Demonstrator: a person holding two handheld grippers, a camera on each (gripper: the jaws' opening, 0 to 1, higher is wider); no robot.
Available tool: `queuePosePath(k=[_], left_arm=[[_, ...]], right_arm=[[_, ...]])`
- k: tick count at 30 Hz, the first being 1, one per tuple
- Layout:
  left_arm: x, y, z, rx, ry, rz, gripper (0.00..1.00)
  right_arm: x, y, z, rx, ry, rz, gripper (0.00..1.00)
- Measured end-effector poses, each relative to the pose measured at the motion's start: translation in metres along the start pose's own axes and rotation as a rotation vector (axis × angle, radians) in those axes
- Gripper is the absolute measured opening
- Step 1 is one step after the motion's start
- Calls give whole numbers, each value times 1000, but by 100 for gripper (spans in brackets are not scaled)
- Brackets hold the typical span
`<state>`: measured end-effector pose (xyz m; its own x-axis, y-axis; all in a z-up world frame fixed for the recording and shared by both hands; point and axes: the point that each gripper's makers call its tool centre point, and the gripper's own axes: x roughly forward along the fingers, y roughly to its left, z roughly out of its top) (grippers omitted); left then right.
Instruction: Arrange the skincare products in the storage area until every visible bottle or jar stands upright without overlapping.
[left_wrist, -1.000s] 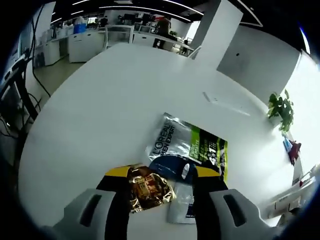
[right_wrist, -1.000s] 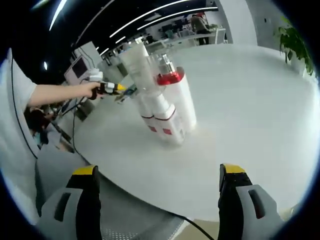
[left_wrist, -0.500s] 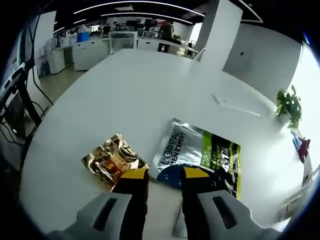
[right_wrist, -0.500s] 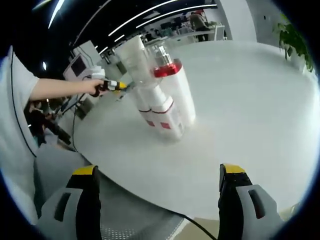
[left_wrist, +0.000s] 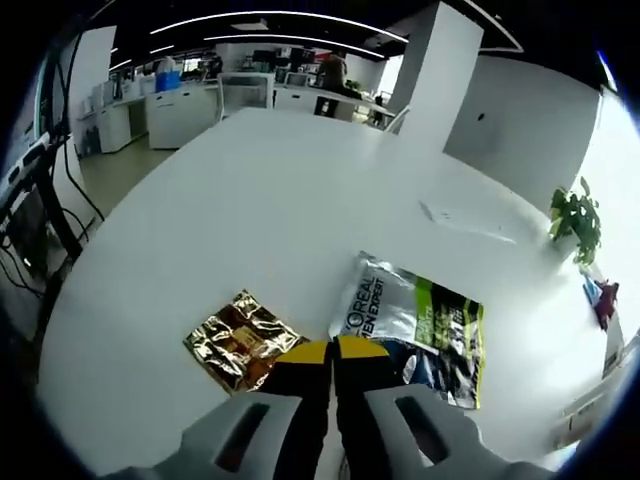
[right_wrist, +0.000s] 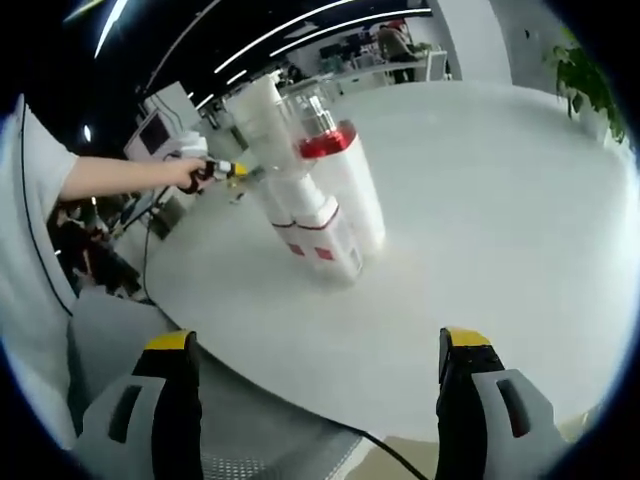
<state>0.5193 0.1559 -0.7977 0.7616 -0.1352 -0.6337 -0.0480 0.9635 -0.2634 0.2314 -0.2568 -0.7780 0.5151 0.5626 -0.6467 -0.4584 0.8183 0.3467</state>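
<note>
Left gripper view
- Left gripper (left_wrist: 333, 352): jaws pressed together, yellow tips touching, nothing seen between them; low over the table (left_wrist: 250, 200).
- Gold foil sachet (left_wrist: 243, 339): lies flat, just left of the jaw tips, apart from them.
- Silver-green sachet (left_wrist: 415, 318): printed pack, flat, just right of the tips; its near dark-blue corner sits beside the right jaw.
- Overlap: the two sachets lie apart, bare table between.
- Plant (left_wrist: 574, 214): far right edge, not part of the job.
- Contents: both packs sealed; what's inside can't be told.

Right gripper view
- Right gripper (right_wrist: 318, 352): jaws spread wide, empty, held off the near table edge (right_wrist: 330, 390).
- Bottle cluster (right_wrist: 318, 205): white bottles w/ red bands, standing close together mid-table, well apart from the jaws. Lean looks like lens bend; true tilt can't be told.
- Red-collar bottle (right_wrist: 338, 175): clear cap over a red neck ring, at the right of the cluster.
- White tube (right_wrist: 262, 125): tall, at the left of the cluster, touching or just beside its neighbours; can't tell which.
- Fill levels: opaque, can't tell.
- Person's hand (right_wrist: 188, 175): holds the other tool far left, beyond the bottles.

Judgement
- Step: prob. flat sachets being spaced out; bottles look upright.
- Next move: left jaws must part before any pick; check bottles for touching.
</note>
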Motion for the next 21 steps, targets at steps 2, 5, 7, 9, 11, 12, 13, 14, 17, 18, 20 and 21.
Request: queuePosePath(k=[2, 5, 7, 9, 11, 12, 13, 14, 17, 18, 20, 21], left_arm=[[-5, -5, 9, -19, -21, -38, 0], [-17, -14, 22, -56, -60, -98, 0], [-23, -20, 30, -74, -73, -134, 0], [-33, -24, 38, -82, -87, -158, 0], [-44, -30, 45, -75, -102, -188, 0], [-51, -33, 49, -74, -107, -206, 0], [-53, -33, 51, -76, -108, -209, 0], [-52, -31, 55, -76, -109, -229, 0], [-71, -41, 63, -52, -116, -270, 0], [-77, -45, 67, -42, -116, -286, 0], [-87, -50, 71, -16, -120, -310, 0], [-92, -53, 73, 2, -120, -325, 0]], right_arm=[[0, 2, 2, -7, -5, 4, 99], [0, 7, 6, -21, -14, 12, 99], [-2, 11, 9, -34, -22, 16, 99], [-4, 11, 11, -42, -32, 16, 99], [-9, 14, 13, -49, -42, 13, 99], [-11, 16, 15, -52, -49, 12, 99], [-13, 17, 16, -55, -55, 11, 99], [-15, 18, 17, -58, -60, 10, 99], [-22, 20, 22, -67, -83, 8, 99], [-23, 21, 24, -70, -90, 8, 99], [-28, 25, 30, -82, -112, 10, 99], [-29, 27, 33, -86, -118, 11, 99]])
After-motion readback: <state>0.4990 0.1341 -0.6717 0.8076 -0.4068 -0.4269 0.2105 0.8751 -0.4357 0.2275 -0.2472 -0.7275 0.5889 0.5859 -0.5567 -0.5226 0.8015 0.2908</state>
